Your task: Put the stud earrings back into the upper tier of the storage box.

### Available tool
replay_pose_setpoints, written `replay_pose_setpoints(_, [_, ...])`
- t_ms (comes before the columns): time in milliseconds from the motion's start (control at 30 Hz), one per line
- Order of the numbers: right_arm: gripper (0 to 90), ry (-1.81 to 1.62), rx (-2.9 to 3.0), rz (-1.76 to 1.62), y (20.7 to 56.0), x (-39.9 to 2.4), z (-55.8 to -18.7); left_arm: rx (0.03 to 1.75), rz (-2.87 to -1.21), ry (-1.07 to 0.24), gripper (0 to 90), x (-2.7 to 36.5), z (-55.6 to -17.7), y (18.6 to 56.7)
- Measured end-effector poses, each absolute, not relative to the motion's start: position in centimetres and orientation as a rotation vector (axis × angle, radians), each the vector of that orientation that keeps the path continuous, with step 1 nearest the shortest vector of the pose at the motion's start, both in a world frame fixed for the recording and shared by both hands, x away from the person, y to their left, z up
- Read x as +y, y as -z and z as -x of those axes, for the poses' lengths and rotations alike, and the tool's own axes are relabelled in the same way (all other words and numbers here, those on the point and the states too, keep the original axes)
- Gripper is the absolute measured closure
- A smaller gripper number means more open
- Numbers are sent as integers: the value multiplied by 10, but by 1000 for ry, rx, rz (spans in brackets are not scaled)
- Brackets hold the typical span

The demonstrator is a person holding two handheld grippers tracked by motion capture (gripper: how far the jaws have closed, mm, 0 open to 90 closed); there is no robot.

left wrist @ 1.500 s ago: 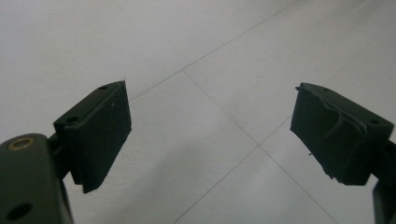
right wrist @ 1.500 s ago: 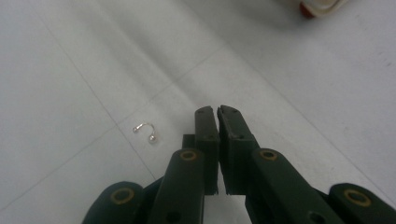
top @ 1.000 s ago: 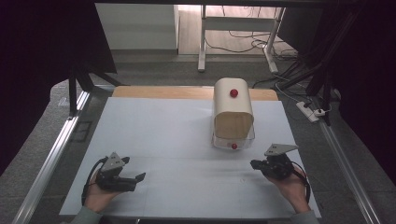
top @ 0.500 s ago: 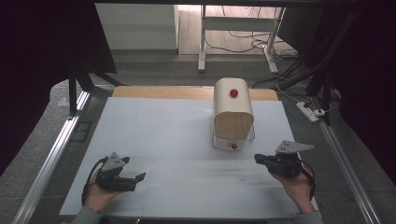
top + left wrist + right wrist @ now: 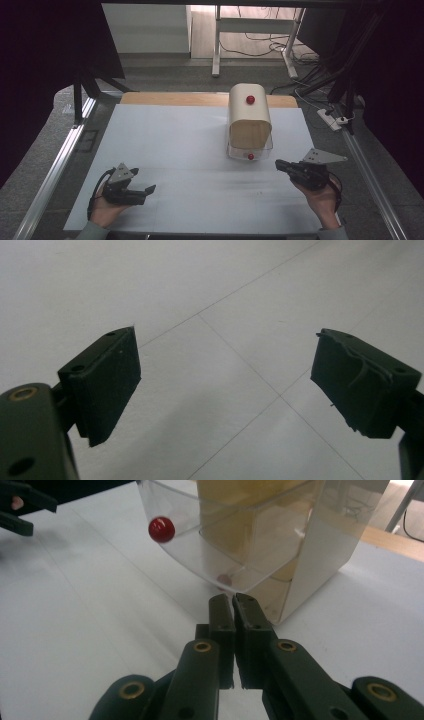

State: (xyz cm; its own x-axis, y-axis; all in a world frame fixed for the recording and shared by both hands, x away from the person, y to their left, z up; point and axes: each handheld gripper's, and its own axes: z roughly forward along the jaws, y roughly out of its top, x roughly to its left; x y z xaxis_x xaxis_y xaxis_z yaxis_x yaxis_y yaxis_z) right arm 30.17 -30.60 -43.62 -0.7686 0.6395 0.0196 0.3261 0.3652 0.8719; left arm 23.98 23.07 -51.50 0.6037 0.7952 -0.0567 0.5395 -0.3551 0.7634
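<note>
At about seven o'clock on the white table top (image 5: 200, 145), nearest the person, the left gripper (image 5: 142, 192) rests low with its jaws spread wide over bare surface; its pads (image 5: 107, 385) hold nothing. At about four o'clock the right gripper (image 5: 281, 165) is held above the table, jaws pressed together and empty, tips just short of the box. Farther off, near one o'clock, stands the cream, round-topped box with a clear plastic front (image 5: 249, 125), a small red knob (image 5: 250, 156) on that front and another red knob (image 5: 250, 99) on top.
</note>
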Motion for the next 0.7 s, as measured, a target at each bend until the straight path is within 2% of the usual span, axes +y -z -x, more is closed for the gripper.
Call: replay_pose_setpoints(700, [859, -1441, 2213, -788, 415, -299, -301, 1051, -2043, -411, 121, 232, -239, 515])
